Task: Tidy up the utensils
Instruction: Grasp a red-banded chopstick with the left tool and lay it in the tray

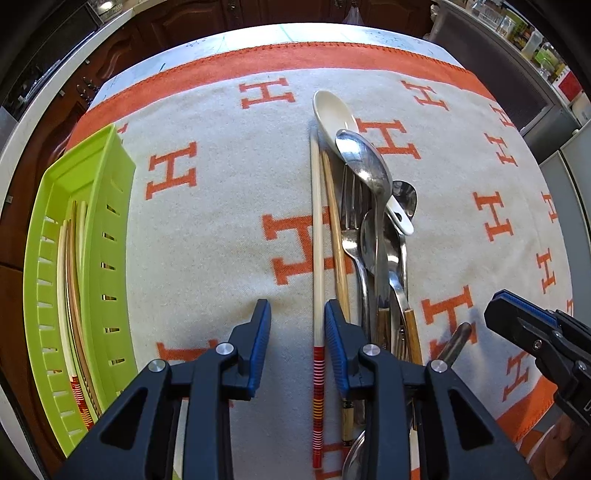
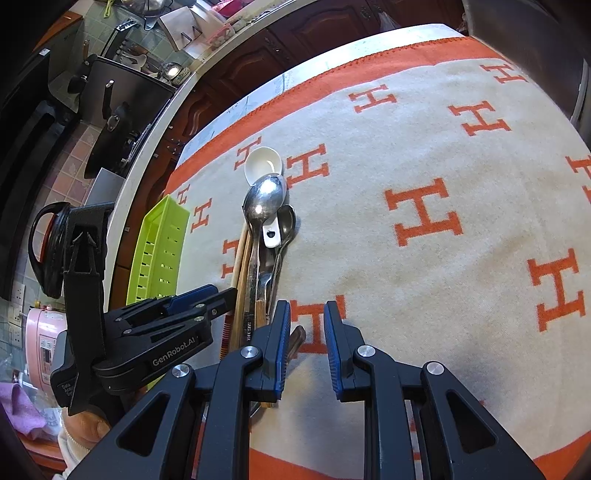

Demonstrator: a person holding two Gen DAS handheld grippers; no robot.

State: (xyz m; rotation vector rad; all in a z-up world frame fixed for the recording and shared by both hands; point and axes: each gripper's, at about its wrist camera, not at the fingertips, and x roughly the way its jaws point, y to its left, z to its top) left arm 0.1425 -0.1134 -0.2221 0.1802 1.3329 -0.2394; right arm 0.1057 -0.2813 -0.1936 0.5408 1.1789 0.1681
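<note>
The left gripper (image 1: 297, 345) stands open around the pale chopstick (image 1: 317, 236) at frame centre; close low on its striped end (without catching the brown neighbour (image 1: 338, 240)), then carry it to the green tray (image 1: 107, 177) at left. The right gripper (image 2: 306, 350) waits open.

A home kitchen — dark wood cabinets (image 2: 295, 40), a tiled wall (image 2: 96, 33), a pink rice cooker (image 2: 42, 350) by the counter.
</note>
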